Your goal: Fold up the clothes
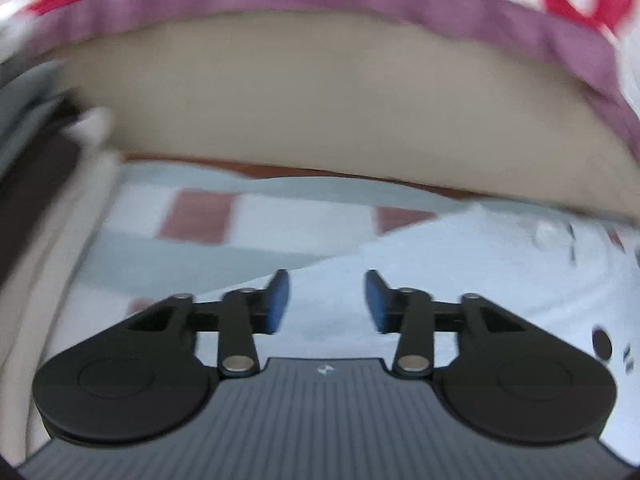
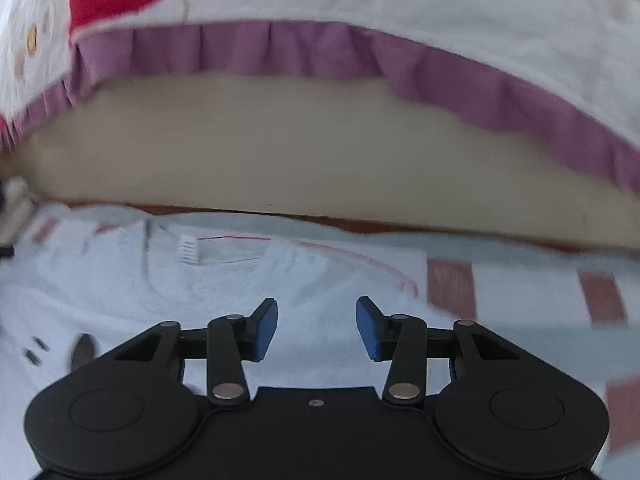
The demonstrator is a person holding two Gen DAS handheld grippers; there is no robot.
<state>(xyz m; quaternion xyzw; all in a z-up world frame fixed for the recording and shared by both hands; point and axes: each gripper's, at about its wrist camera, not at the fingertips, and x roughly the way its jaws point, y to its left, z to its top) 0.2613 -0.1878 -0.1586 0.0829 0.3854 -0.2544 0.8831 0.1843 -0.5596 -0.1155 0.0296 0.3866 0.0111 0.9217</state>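
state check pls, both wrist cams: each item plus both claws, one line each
left claw: open, nothing between the pads
right claw: open, nothing between the pads
light grey shirt: lying flat, neck label showing, not held
checked cloth: spread flat under the shirt
frilled cover: hanging over the beige edge behind, purple frill down

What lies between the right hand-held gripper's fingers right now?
Only the pale shirt lying flat beneath; the right hand-held gripper grips nothing, as the right wrist view shows.
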